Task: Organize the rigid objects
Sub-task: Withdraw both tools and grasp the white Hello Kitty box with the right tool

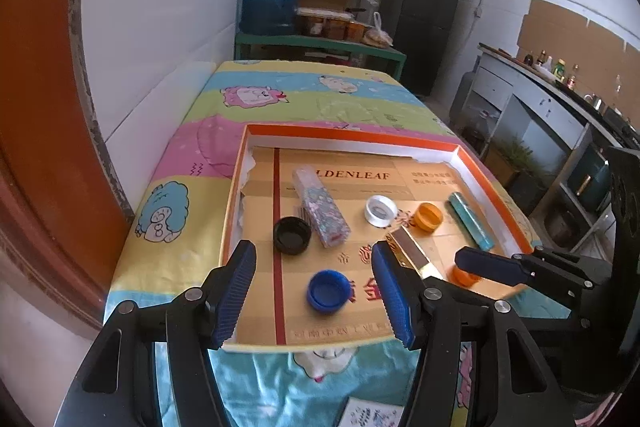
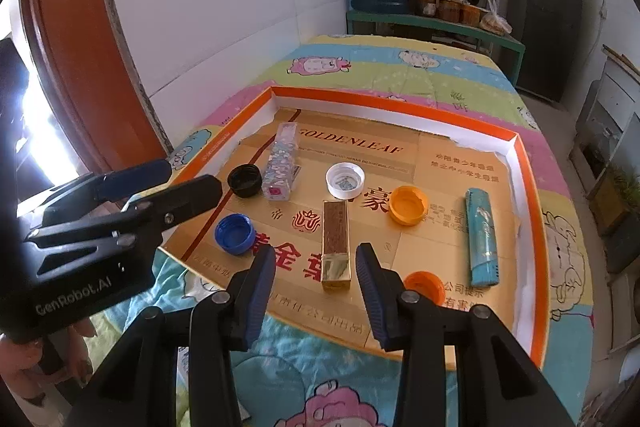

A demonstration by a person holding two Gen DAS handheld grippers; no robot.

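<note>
A shallow cardboard tray with an orange rim [image 2: 532,187] lies on a table covered by a pastel cartoon-print cloth [image 2: 420,75]. Scattered inside it are small rigid items: a long gold and brown rectangular box [image 2: 337,243], a blue plastic bottle cap [image 2: 235,233], a black cap [image 2: 245,179], a white cap [image 2: 345,179], two orange caps [image 2: 409,205] [image 2: 425,285], a clear glittery rectangular case [image 2: 281,163] and a teal cylindrical tube [image 2: 483,237].

The right gripper [image 2: 316,287] hovers at the tray's near edge with its jaws spread wide and nothing between them. The gold and brown box lies directly ahead of that gap, its shiny gold end nearest. Its long axis runs straight away from the gripper, in line with the fingers, so the jaws would straddle its narrow sides if pushed forward.

The left gripper [image 1: 314,293] is also spread and empty, and the blue cap sits on the tray floor between and just beyond its fingertips. In the left wrist view the box lies to the right of that gripper, angled across. The right gripper appears the better placed of the two for the box.
</note>
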